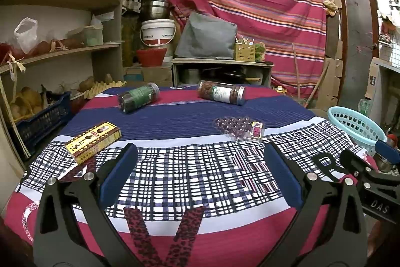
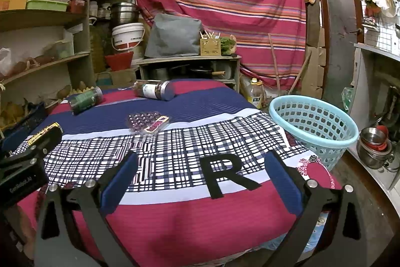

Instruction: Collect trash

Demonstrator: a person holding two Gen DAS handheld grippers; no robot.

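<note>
Trash lies on a cloth-covered table (image 1: 200, 179): a yellow box (image 1: 93, 141) at the left, a green-labelled jar (image 1: 138, 97) and a white-labelled jar (image 1: 221, 92) on their sides at the far edge, and a clear blister tray (image 1: 238, 128) in the middle. A light blue basket (image 2: 312, 128) stands off the table's right edge. My left gripper (image 1: 200, 172) hovers open over the checked cloth, nothing between its blue pads (image 1: 117, 174). My right gripper (image 2: 202, 179) is open too, near the front right, empty. In the right wrist view the blister tray (image 2: 147, 122) lies ahead.
Wooden shelves (image 1: 57, 51) with bags and boxes fill the left. A low cabinet (image 1: 221, 70) with pots stands behind the table, before a striped curtain (image 1: 250, 4). Metal bowls (image 2: 375, 144) sit on the floor at the right, by a door (image 2: 340, 24).
</note>
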